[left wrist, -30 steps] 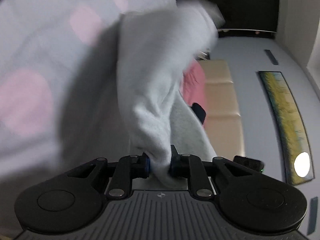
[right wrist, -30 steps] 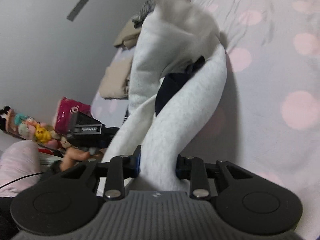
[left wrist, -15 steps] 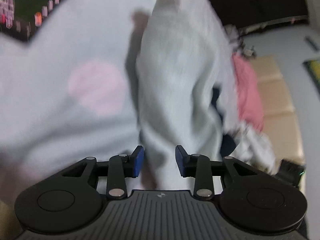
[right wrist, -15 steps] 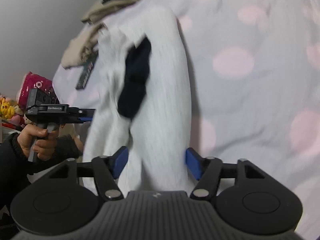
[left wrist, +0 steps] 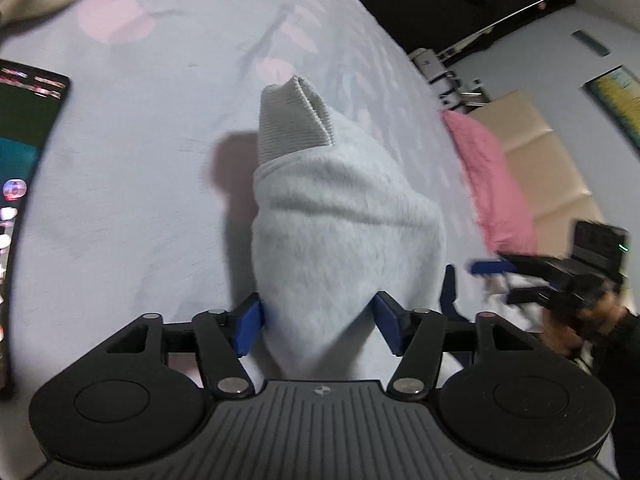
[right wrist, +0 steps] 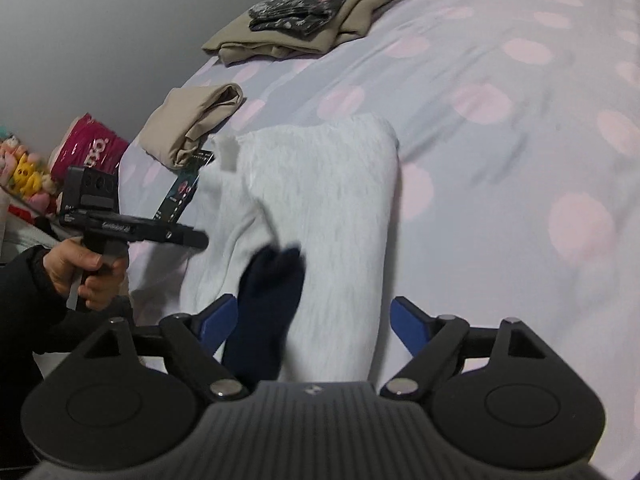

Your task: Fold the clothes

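The pale grey garment (right wrist: 320, 200) lies on the dotted bedspread (right wrist: 520, 120), near its front edge, its long axis running away from both tools towards the far side; a ribbed cuff (left wrist: 296, 120) forms its far tip and a dark navy part (right wrist: 268, 300) shows at the near end. The left gripper (left wrist: 318, 322) and right gripper (right wrist: 310, 320) both stand spread wide and clasp nothing, the cloth lying between their fingers. Neither looks clearly nearer. Folded beige clothes (right wrist: 312, 36) sit by the far-left corner.
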Demonstrator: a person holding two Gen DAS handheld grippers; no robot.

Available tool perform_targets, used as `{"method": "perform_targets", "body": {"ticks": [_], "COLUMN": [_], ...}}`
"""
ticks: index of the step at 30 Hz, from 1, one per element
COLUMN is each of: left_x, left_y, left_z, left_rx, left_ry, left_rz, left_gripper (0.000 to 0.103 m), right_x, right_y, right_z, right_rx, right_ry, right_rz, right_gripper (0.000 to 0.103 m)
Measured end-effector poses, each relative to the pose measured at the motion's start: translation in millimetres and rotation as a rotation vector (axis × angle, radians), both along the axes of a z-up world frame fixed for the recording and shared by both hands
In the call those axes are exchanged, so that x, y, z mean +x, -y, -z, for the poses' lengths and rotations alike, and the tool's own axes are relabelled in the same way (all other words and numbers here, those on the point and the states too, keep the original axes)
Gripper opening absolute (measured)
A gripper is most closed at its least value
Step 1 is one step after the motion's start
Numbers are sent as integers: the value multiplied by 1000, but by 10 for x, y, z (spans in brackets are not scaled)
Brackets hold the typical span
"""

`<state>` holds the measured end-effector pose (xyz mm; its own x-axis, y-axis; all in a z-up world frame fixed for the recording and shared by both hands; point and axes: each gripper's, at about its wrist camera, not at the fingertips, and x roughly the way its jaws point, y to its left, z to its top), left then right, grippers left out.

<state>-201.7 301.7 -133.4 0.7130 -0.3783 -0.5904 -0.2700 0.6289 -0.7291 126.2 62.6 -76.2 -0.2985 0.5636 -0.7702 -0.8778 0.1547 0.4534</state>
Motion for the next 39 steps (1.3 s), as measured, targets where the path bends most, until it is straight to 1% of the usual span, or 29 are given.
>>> {"method": "perform_targets", "body": {"ticks": [4, 8, 12, 16, 18, 19, 20, 21, 22, 23, 24, 25, 28, 30, 33, 36, 39], "left_x": [10, 22, 64, 120, 119, 128, 131, 124, 117, 108, 96, 83, 40, -40, -202, -372, -542], "left_y": [-129, -256, -320, -358, -384, -387, -385, -375, -364, -352, -333, -294, -109, 20, 196, 390, 585], "left_z": [111, 203, 246, 288, 331, 359, 390, 414, 415, 396, 354, 278, -34, -243, -521, -724, -927], "left_rx": [-88, -169, -196, -225, -260, -283, -299, -300, -296, -288, -267, -226, -64, 12, 78, 118, 158], "left_ry": [38, 59, 67, 71, 75, 77, 68, 44, 27, 22, 25, 36, 105, 153, 223, 266, 310], "left_rz": [3, -3, -2, -16, -38, -57, -75, -91, -106, -116, -120, -116, -79, -54, -25, 4, 33], "left_gripper": [62, 63, 63, 64, 64, 59, 37, 31, 30, 29, 28, 27, 26, 26, 26, 26, 26], "right_x": [150, 273, 391, 466, 471, 464, 443, 418, 406, 392, 375, 352, 253, 178, 43, -117, -322], "right_y": [-436, -699, -913, -1079, -1156, -1193, -1222, -1247, -1256, -1241, -1220, -1190, -1073, -953, -691, -346, 44], "right_z": [203, 363, 558, 700, 744, 762, 764, 761, 751, 710, 657, 580, 307, 119, -182, -447, -655], "right_rx": [-19, -19, -35, -21, -17, -22, -38, -58, -73, -72, -65, -54, -7, 29, 100, 184, 246], "right_ry": [-41, -53, -64, -122, -170, -189, -188, -180, -184, -191, -199, -193, -148, -117, -73, -45, -12], "right_rz": [-30, -30, -4, 18, 26, 29, 29, 28, 33, 33, 29, 21, -21, -43, -65, -72, -84], "right_gripper": [86, 86, 86, 88, 88, 81, 68, 41, 30, 25, 22, 20, 18, 17, 17, 17, 17]}}
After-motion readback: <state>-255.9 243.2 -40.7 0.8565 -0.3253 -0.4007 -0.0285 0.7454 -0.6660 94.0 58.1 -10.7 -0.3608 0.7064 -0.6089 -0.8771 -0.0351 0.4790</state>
